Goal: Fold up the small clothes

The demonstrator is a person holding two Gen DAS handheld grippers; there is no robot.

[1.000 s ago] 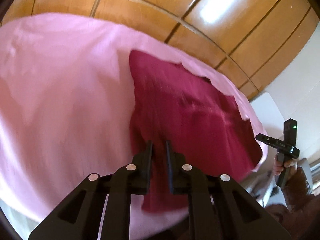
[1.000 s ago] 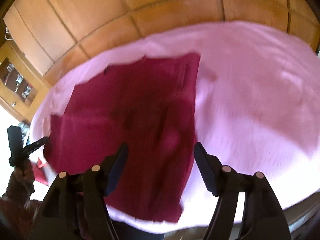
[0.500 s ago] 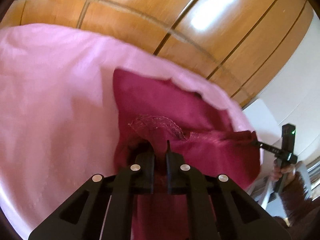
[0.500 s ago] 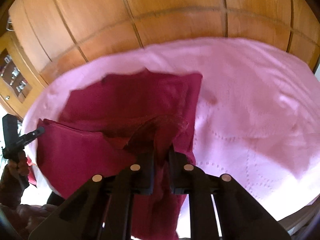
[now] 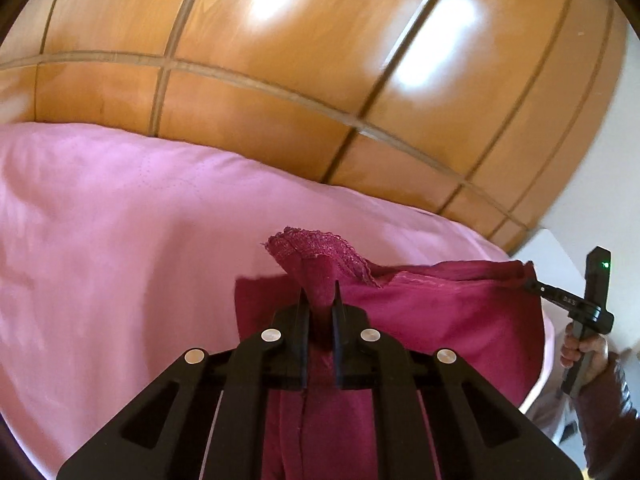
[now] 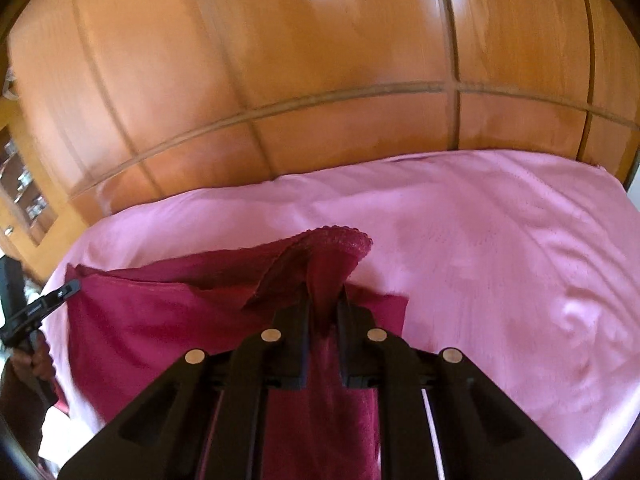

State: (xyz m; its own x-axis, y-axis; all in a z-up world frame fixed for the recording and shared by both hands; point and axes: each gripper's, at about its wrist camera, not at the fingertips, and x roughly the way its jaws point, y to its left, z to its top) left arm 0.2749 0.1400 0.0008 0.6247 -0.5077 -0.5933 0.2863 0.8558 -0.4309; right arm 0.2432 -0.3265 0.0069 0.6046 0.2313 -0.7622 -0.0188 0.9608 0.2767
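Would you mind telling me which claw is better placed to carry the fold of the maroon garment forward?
Neither clearly: the left claw and right claw each pinch a lace-edged corner of the maroon garment, lifted evenly over the pink sheet; both should move together.

Garment's lower edge behind fingers

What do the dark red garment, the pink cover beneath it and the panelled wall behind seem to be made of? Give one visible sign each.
Dark red garment: soft woven or knit fabric, matte; it drapes and has a lacy scalloped edge.
Pink cover: thin cloth, slight sheen; soft wrinkles and stitched dotted lines.
Panelled wall: likely varnished wood or veneer; grain and glossy light reflections.
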